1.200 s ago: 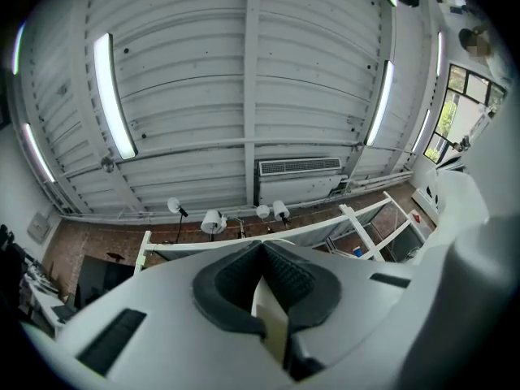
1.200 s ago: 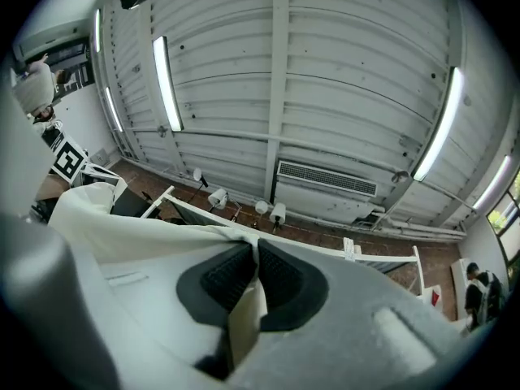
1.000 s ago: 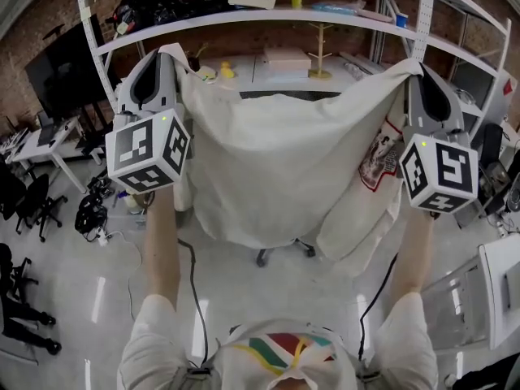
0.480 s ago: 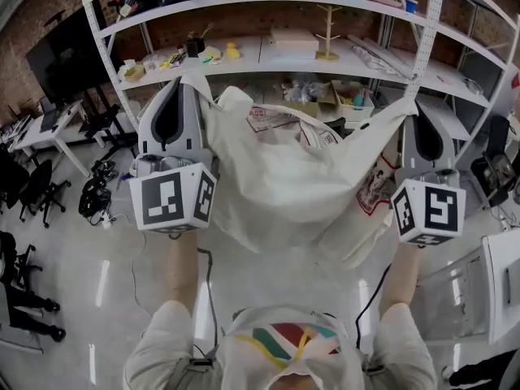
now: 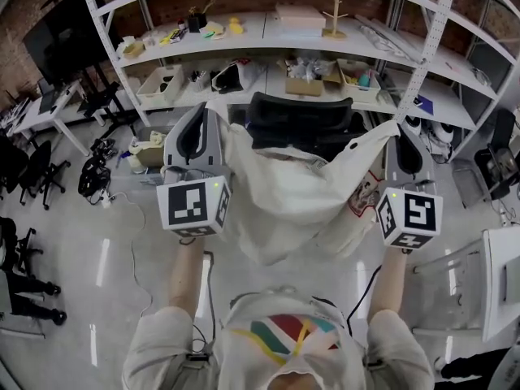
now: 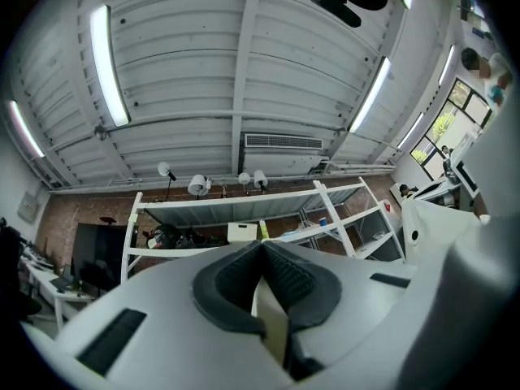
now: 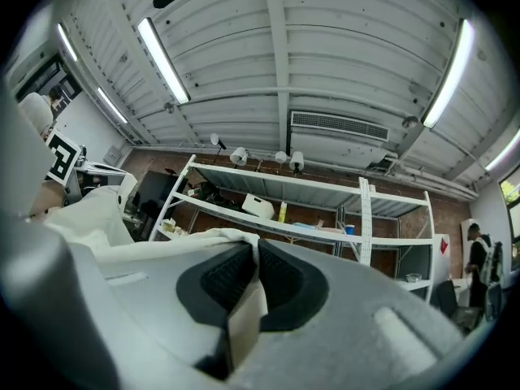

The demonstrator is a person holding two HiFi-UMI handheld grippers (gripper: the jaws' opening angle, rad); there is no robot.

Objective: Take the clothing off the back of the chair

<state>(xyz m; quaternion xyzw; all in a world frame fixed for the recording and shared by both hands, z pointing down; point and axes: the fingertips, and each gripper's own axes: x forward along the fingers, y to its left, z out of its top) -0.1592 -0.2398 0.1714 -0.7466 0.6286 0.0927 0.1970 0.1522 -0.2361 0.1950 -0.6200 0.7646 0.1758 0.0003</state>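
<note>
A white garment [image 5: 284,189] with a red print on one side hangs spread between my two grippers and sags in the middle. My left gripper [image 5: 213,106] is shut on its left top corner; the cream cloth [image 6: 272,319] shows pinched between the pads. At the other top corner, my right gripper [image 5: 396,126] is shut on the cloth [image 7: 244,315], which also spreads away to the left of its jaws. The black chair [image 5: 299,119] stands just beyond the garment, its backrest bare at the top. Whether the cloth touches the chair is hidden.
A long white shelf rack [image 5: 268,35] with boxes, bags and a wooden stand runs behind the chair. Black office chairs [image 5: 24,189] and cables lie at the left. A white table [image 5: 500,287] stands at the right. The person's arms and shirt fill the bottom.
Both grippers have come down with the garment still pinched between them. The cloth hid the chair before; now the black backrest shows above it.
</note>
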